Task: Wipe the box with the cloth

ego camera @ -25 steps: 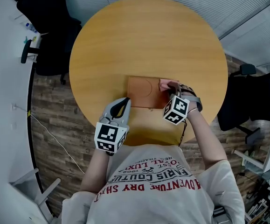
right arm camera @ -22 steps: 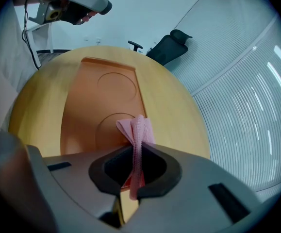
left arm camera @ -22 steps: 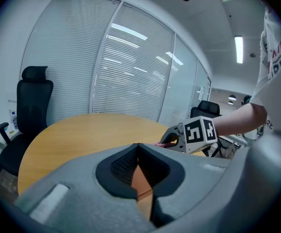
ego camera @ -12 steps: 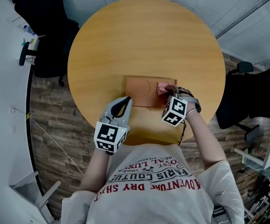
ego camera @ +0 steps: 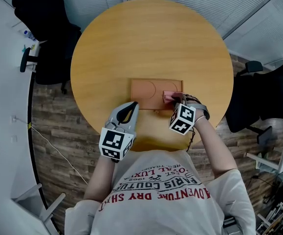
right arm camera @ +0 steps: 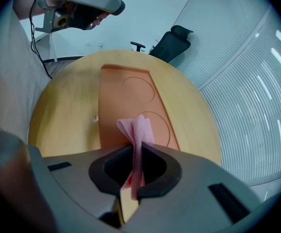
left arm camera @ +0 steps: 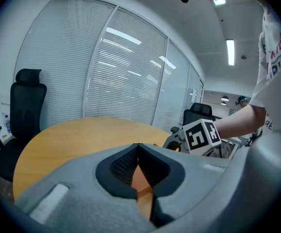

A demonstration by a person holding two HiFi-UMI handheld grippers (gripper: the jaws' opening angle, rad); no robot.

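1. I am clamping my right gripper on the folded pink cloth, its free edge resting on the box.
2. The box is lying flat on the round table, with its long axis running left to right across me. The cloth is sitting at its right end, so the length to wipe is stretching away leftward from these jaws.
3. I am holding my left gripper with jaws together and empty, just beside the box's near left corner. I judge it the hand better placed to steady the box.
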